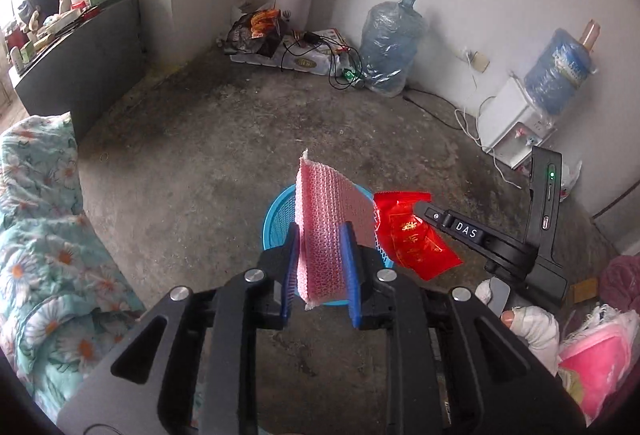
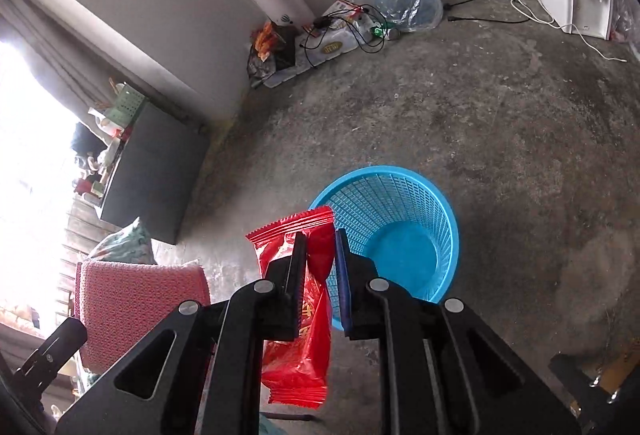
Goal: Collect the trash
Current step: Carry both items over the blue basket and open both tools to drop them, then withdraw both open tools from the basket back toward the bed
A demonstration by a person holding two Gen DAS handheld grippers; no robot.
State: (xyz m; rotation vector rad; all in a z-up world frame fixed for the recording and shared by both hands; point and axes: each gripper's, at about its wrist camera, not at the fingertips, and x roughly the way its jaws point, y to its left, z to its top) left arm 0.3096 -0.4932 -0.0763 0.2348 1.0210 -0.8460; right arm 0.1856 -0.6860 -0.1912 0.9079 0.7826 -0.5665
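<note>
Over a round blue plastic basket w/ lattice walls on rough grey concrete floor, the left gripper pinches a bumpy pink bubble-wrap sheet, held upright. Just beside it, the right gripper pinches a shiny crinkly red wrapper w/ gold writing, too blurry to read. "DAS" shows on the right gripper's side.

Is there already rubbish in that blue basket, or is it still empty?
Empty, as far as shown. In the right wrist view the blue basket has a bare bottom. The red wrapper and the pink foam sheet are both held in tongs.
</note>
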